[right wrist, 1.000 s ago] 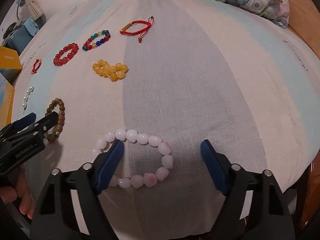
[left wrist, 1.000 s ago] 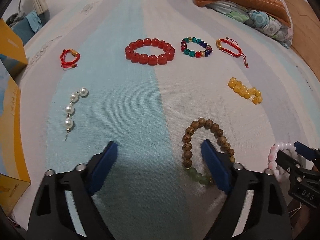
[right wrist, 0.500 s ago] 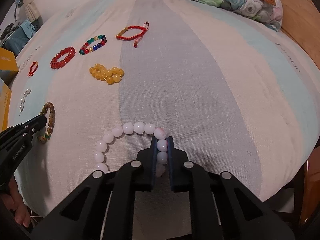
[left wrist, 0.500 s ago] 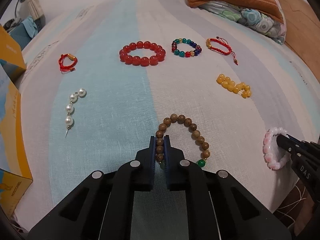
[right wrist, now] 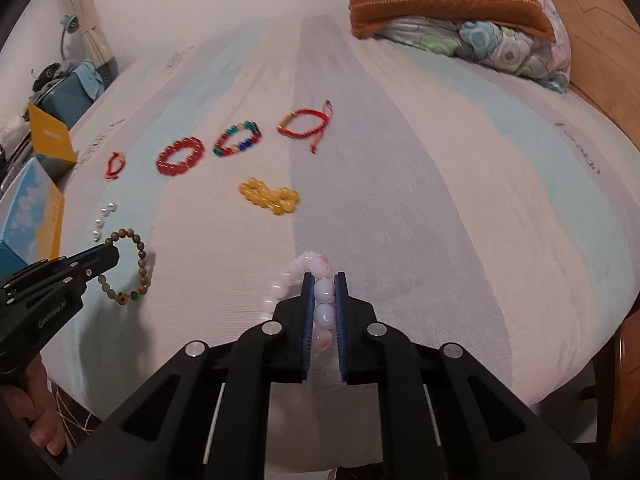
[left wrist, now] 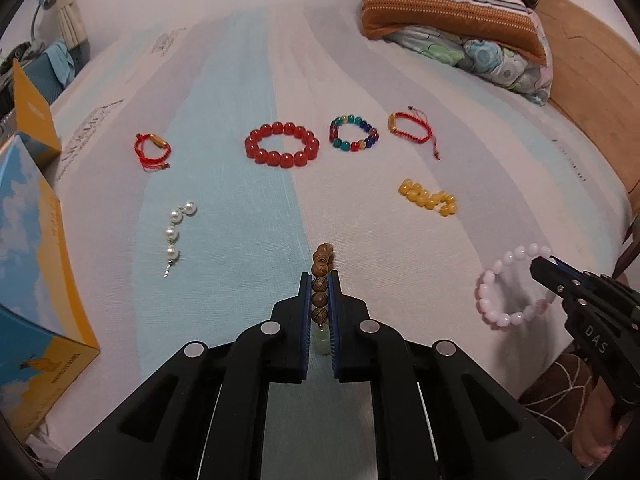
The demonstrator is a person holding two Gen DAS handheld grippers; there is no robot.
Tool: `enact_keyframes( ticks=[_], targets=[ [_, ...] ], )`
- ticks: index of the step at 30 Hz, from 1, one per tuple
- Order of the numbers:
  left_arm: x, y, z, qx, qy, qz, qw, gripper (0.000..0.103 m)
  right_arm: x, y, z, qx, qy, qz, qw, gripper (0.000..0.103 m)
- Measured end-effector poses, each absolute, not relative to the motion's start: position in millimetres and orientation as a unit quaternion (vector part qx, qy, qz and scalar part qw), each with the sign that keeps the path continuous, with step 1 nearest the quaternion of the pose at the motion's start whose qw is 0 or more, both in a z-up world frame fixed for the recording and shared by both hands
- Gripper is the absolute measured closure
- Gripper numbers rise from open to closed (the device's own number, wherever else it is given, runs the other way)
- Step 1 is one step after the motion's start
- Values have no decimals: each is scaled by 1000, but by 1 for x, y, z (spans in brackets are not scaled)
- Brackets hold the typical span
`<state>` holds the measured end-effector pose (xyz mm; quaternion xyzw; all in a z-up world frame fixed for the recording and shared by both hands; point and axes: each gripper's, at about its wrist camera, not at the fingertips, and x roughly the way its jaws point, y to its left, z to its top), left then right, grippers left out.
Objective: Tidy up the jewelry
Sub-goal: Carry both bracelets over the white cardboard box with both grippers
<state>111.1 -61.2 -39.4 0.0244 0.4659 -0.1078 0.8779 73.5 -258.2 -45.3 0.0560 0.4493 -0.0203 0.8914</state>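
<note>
My left gripper (left wrist: 320, 280) is shut on a brown wooden bead bracelet (left wrist: 321, 280) with green beads and holds it lifted off the bed; it also shows hanging in the right wrist view (right wrist: 134, 268). My right gripper (right wrist: 324, 280) is shut on a pink bead bracelet (right wrist: 323, 294), lifted; it hangs as a ring in the left wrist view (left wrist: 508, 288). On the striped bedsheet (left wrist: 240, 208) lie a red bead bracelet (left wrist: 282, 145), a multicolour bead bracelet (left wrist: 354, 133), a red cord bracelet (left wrist: 412, 130), a second red cord bracelet (left wrist: 152, 151), yellow beads (left wrist: 428, 197) and a pearl strand (left wrist: 176, 230).
A blue and yellow box (left wrist: 36, 280) stands at the left edge of the bed, another yellow box (left wrist: 34, 116) behind it. Folded blankets and a floral pillow (left wrist: 460, 20) lie at the far right. A wooden bed frame (left wrist: 592, 92) runs along the right.
Both grippers closed from open onto their bracelets, then lifted them off the sheet. The wooden and pink bracelets now hang from the jaws.
</note>
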Motion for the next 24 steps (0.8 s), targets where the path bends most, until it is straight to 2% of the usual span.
enact_keyframes(
  ticks=[24],
  targets=[
    [94,11,51,5,427,-73,901,96,100,-187,22,41,411,27,910,94]
  ],
)
